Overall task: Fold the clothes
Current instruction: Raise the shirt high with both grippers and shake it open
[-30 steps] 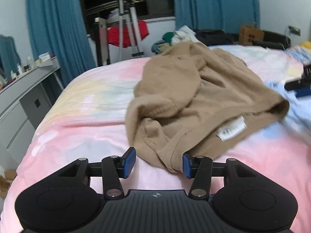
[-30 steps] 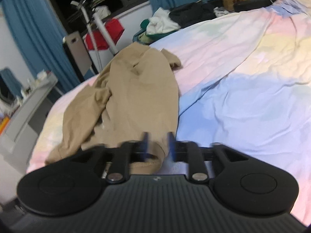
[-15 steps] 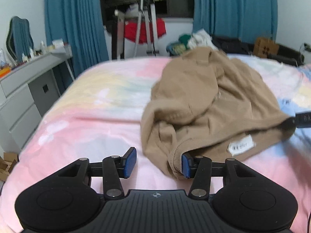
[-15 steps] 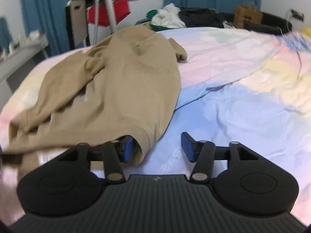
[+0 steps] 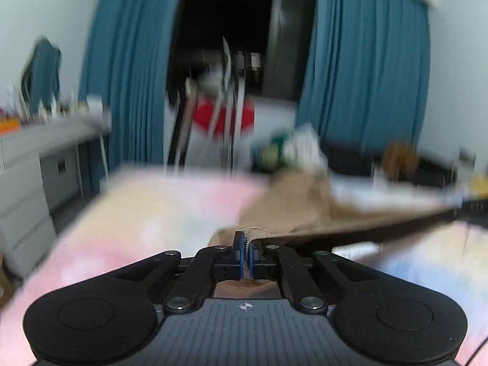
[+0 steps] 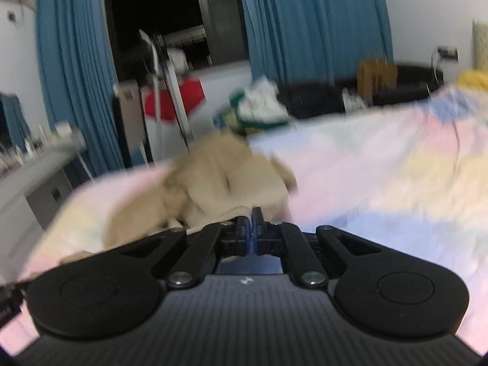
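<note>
Far left: grey dresser (image 5: 36, 164) against the wall, small bottles and clutter on its top, too blurred to name. Behind it, a rounded mirror (image 5: 42, 70) on the white wall.

Left of centre, far: teal curtains (image 5: 134, 70) flanking a dark window (image 5: 225, 21). In front of the window, a pale tripod (image 5: 225, 106) with a red cloth (image 5: 224, 119) behind its legs.

Centre: bed sheet (image 5: 146, 213), pastel pink, yellow and blue, covering the whole near ground.

Centre, near: left gripper (image 5: 247, 251), black with blue pads, clamped tight on the ribbed hem of the tan sweatshirt (image 5: 299, 204). The hem stands up between the pads. From there the fabric runs taut to the right, raised off the sheet; the rest of the garment lies heaped toward the bed's far edge.

Right of that: right gripper (image 6: 252, 231), same make, jaws pressed together on another edge of the tan sweatshirt (image 6: 231, 177), with the cloth bunched just beyond the tips.

Far, centre-right: pile of green and white laundry (image 6: 259, 106) beyond the bed.

Far right: black sofa (image 6: 405, 85) with a brown cardboard box (image 6: 376, 76) on it; yellow item (image 6: 472, 76) at the edge, blurred.
</note>
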